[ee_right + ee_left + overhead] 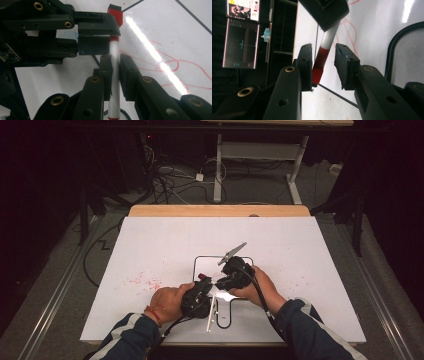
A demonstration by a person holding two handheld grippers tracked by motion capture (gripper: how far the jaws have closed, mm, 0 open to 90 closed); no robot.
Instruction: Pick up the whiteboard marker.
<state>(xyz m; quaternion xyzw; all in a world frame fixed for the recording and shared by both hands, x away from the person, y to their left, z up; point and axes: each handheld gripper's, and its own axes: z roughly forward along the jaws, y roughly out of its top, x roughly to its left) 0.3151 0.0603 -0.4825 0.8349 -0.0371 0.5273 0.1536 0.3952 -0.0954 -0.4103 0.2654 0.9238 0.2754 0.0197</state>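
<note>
Right gripper [115, 72] clamped on marker [113, 82]

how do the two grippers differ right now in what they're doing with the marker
The right gripper is clamped on the marker's white barrel; the left gripper sits around its red cap, with a gap showing on at least one side. The right gripper's jaws stand narrow, the left gripper's wider. Both are black, hand-held, and meet at the same marker above the whiteboard.
</note>
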